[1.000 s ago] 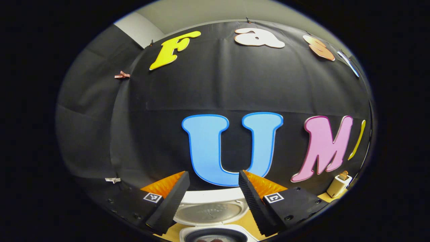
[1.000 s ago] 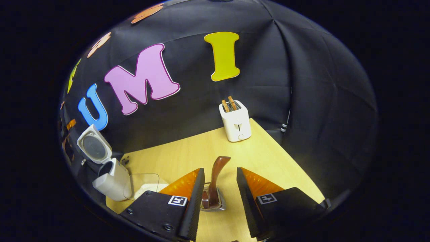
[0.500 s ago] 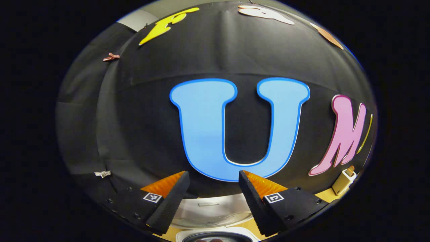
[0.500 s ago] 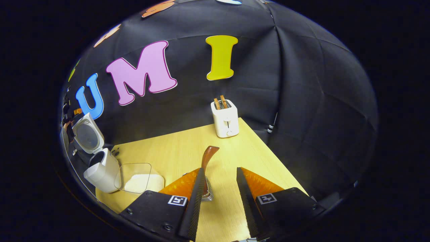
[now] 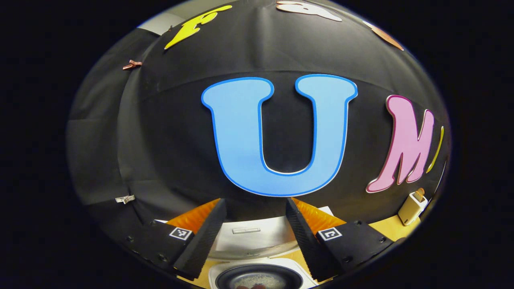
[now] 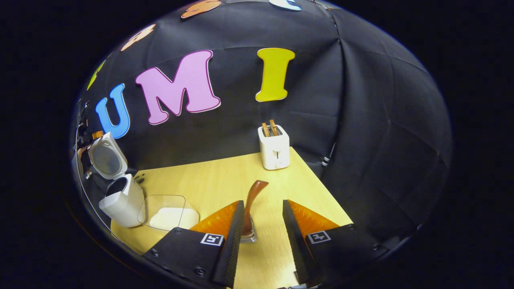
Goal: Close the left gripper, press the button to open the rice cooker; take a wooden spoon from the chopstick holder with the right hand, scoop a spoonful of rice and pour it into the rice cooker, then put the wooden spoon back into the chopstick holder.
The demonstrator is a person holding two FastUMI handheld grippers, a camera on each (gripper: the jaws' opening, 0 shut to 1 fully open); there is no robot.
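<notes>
Wooden spoon (image 6: pixel 252 200) upright in chopstick holder (image 6: pixel 248 235) — right gripper (image 6: pixel 263 208) and left gripper (image 5: pixel 256 206) fingers apart.

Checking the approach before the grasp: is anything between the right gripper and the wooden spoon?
Nothing visible. The wooden spoon stands in its chopstick holder just ahead of the open right gripper, nearer its left finger.

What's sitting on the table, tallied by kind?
Rice cooker, lid open: 1
Toaster: 1
Clear rice dish: 1
Chopstick holder: 1
Wooden spoon: 1
Total: 5
</notes>
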